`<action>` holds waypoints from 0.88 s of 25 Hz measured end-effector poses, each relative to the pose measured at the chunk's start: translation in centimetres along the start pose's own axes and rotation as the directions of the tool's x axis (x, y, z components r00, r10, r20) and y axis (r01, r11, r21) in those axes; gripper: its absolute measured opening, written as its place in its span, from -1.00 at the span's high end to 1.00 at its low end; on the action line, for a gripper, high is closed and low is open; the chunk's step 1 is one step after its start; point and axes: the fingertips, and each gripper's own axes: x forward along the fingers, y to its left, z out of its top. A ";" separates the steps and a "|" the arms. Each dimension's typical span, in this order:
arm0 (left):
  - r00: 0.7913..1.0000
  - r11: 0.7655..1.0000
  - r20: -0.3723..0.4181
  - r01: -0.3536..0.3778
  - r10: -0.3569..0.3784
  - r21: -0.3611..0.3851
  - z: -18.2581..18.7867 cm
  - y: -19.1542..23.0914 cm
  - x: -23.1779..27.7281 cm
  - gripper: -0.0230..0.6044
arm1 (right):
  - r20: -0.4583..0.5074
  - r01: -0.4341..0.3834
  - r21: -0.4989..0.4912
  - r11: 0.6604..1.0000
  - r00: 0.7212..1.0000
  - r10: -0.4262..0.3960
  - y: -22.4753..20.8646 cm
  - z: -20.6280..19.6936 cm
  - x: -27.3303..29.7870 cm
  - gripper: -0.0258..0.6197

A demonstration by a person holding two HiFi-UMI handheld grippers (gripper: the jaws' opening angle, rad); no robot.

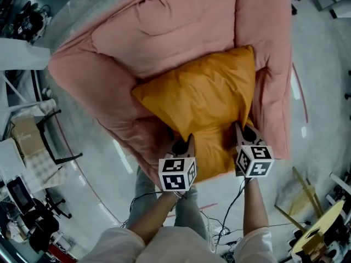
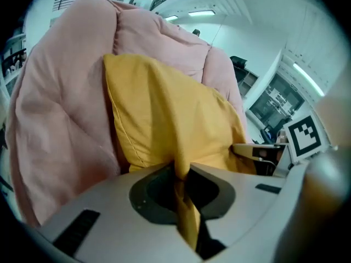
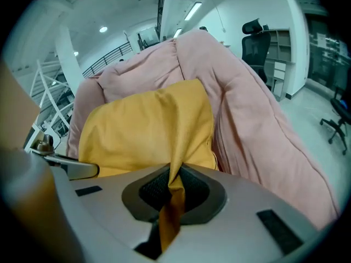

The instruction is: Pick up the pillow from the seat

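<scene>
An orange pillow (image 1: pixel 205 100) lies on the seat of a pink padded armchair (image 1: pixel 164 37). My left gripper (image 1: pixel 189 141) is shut on a pinched fold of the pillow's near edge, at the left. My right gripper (image 1: pixel 240 129) is shut on another fold of the same edge, at the right. In the left gripper view the pillow (image 2: pixel 164 119) rises from the closed jaws against the pink backrest (image 2: pixel 60 103), and a strip of cloth hangs below them. The right gripper view shows the same pillow (image 3: pixel 148 130) bunched between the jaws, with the chair's arm (image 3: pixel 258 125) at its right.
The chair stands on a pale glossy floor (image 1: pixel 323 81). A person's legs and forearms fill the bottom of the head view. Dark equipment (image 1: pixel 33 212) stands at the lower left, a wooden cable reel (image 1: pixel 323 229) at the lower right. Cables (image 1: pixel 219 229) lie on the floor.
</scene>
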 end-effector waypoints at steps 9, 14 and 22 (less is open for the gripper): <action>0.996 0.997 0.048 0.073 -0.074 0.026 2.9 -2.6 -5.4 0.80 | 0.129 0.057 -0.009 0.998 0.990 -0.056 1.9 4.7 -6.9 0.79; 0.990 0.991 0.062 0.121 -0.125 0.062 4.4 -3.7 -9.1 0.80 | 0.186 0.098 0.010 0.995 0.978 -0.098 3.6 6.5 -11.3 0.79; 0.959 0.956 0.142 0.214 -0.245 0.202 9.6 -6.6 -15.3 0.80 | 0.313 0.180 0.100 0.979 0.928 -0.202 5.9 10.1 -19.0 0.79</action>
